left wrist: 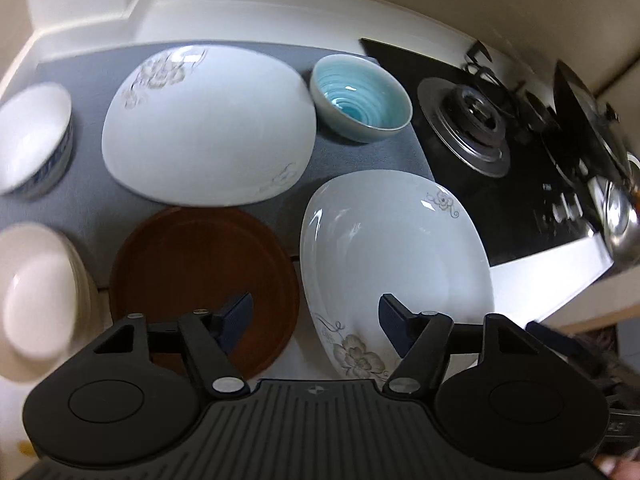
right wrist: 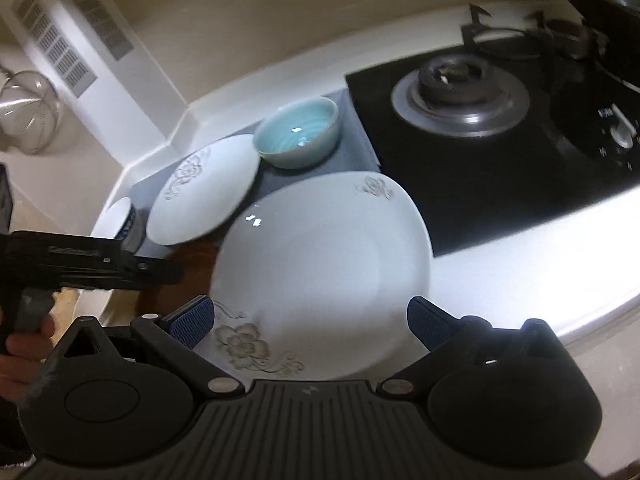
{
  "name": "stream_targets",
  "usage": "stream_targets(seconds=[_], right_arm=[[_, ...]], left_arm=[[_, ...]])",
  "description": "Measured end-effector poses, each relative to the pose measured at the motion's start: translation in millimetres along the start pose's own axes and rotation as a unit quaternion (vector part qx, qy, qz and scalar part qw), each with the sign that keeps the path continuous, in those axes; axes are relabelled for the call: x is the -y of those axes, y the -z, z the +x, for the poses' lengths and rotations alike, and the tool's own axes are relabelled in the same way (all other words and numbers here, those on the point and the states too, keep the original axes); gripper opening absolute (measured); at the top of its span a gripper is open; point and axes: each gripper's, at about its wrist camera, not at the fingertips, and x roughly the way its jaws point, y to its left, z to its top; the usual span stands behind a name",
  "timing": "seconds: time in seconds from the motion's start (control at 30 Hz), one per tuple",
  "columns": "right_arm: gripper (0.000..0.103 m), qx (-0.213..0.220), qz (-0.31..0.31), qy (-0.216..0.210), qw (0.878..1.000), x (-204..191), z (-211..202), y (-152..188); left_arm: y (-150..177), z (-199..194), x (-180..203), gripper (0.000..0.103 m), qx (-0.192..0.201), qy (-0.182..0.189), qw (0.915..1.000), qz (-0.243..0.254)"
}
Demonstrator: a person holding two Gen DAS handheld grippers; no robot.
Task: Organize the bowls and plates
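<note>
Two white floral plates lie on the counter: a far one [left wrist: 208,124] on the grey mat [left wrist: 360,152] and a near one [left wrist: 396,248] at the front right. A brown round plate [left wrist: 200,264] lies left of the near plate. A teal bowl [left wrist: 362,98], a blue-patterned white bowl [left wrist: 34,136] and a cream bowl [left wrist: 36,292] stand around them. My left gripper [left wrist: 316,320] is open above the gap between the brown plate and the near plate. My right gripper [right wrist: 310,320] is open over the near plate [right wrist: 324,260], whose front edge lies between the fingers. The far plate [right wrist: 204,190] and teal bowl [right wrist: 298,132] lie beyond.
A black gas hob [left wrist: 500,140] with a burner [right wrist: 460,88] borders the mat on the right. A pot with a lid [left wrist: 592,120] sits on it. The wall and raised counter edge [left wrist: 240,8] close the back. A wire strainer [right wrist: 28,112] hangs at the left.
</note>
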Motion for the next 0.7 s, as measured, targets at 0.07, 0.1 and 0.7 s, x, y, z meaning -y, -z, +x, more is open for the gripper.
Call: stream_targets(seconds=[0.07, 0.1, 0.7], right_arm=[[0.103, 0.012, 0.010, -0.015, 1.000, 6.5, -0.3, 2.8], [0.103, 0.020, 0.009, -0.014, 1.000, 9.6, -0.9, 3.0], [0.060, -0.030, -0.004, -0.004, 1.000, 85.0, 33.7, -17.2]], left_arm=[[1.8, 5.8, -1.6, 0.066, -0.008, -0.006, 0.9999, -0.001], [1.2, 9.4, -1.5, 0.066, -0.012, -0.011, 0.9999, 0.004], [9.0, 45.4, -17.5, 0.023, -0.084, 0.050, 0.9924, -0.076]])
